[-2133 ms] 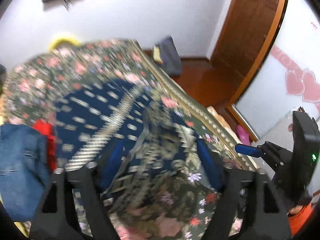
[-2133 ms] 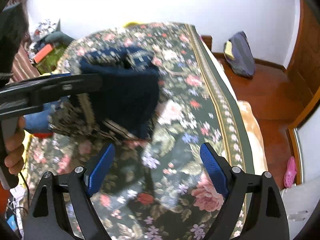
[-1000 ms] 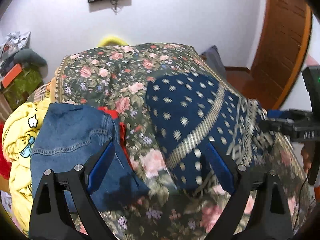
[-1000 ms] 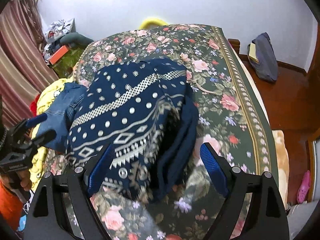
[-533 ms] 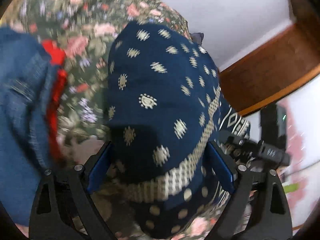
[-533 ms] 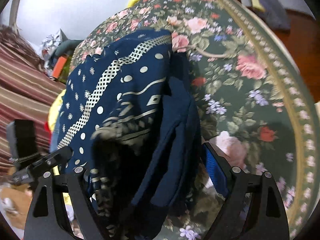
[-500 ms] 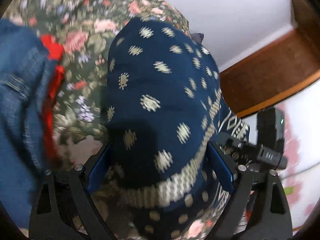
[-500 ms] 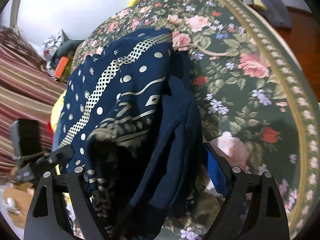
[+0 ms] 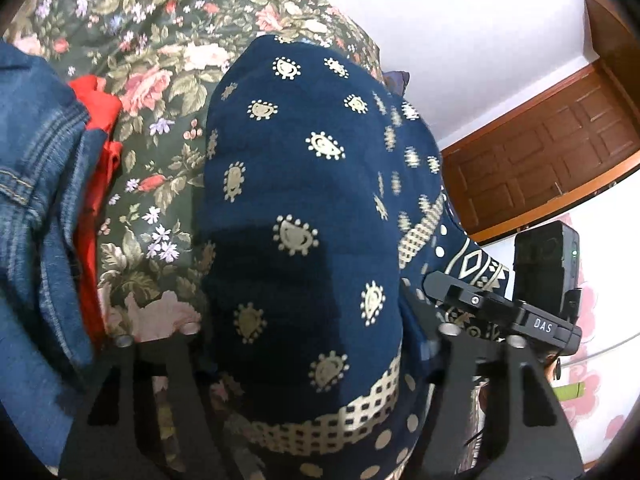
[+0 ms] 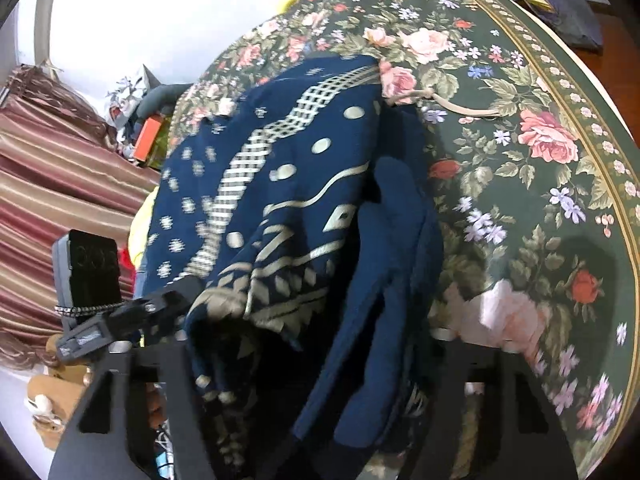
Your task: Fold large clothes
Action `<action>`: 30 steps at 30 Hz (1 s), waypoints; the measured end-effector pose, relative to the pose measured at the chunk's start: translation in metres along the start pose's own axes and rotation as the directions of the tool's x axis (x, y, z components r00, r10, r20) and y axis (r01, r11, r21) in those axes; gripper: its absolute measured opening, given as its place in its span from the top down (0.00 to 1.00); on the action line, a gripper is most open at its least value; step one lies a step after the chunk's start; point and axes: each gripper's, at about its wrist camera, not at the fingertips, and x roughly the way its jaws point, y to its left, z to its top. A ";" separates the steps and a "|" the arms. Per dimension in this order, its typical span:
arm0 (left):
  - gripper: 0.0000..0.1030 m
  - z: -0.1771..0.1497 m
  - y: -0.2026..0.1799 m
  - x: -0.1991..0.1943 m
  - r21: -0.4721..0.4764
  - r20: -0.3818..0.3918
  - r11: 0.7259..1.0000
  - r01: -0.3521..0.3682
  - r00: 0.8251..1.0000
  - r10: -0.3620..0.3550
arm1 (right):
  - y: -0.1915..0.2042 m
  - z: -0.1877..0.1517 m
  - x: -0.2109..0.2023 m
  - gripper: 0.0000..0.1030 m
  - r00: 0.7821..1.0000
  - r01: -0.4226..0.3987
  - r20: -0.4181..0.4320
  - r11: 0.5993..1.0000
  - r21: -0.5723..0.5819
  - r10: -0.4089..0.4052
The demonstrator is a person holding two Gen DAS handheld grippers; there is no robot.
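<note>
A folded navy garment with cream paisley and lattice print (image 9: pixel 312 184) lies on the floral bed cover (image 9: pixel 168 40). It also fills the right wrist view (image 10: pixel 304 216), its plain navy layers stacked at the near right edge. My left gripper (image 9: pixel 316 344) is open, its jaws wide on either side of the garment's near edge; the pads are hidden by cloth. My right gripper (image 10: pixel 312 348) is open too, its jaws straddling the other near edge. The right gripper shows in the left wrist view (image 9: pixel 500 312), and the left gripper shows in the right wrist view (image 10: pixel 132 312).
Folded blue jeans (image 9: pixel 36 184) over a red garment (image 9: pixel 96 128) lie left of the navy one. A beige cord (image 10: pixel 452 106) lies on the bed cover (image 10: pixel 540 128). A wooden door (image 9: pixel 560 152) and striped curtains (image 10: pixel 52 176) flank the bed.
Both grippers have pushed in closer to the folded navy garment, whose near edges now lie between the open jaws and hide the blue pads. The garment itself has stayed flat on the bed.
</note>
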 end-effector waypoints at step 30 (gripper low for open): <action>0.49 0.020 0.101 -0.265 0.019 0.240 0.993 -0.116 0.965 0.108 | 0.257 0.000 0.080 0.65 0.999 -0.009 0.044 0.954 -0.300 0.023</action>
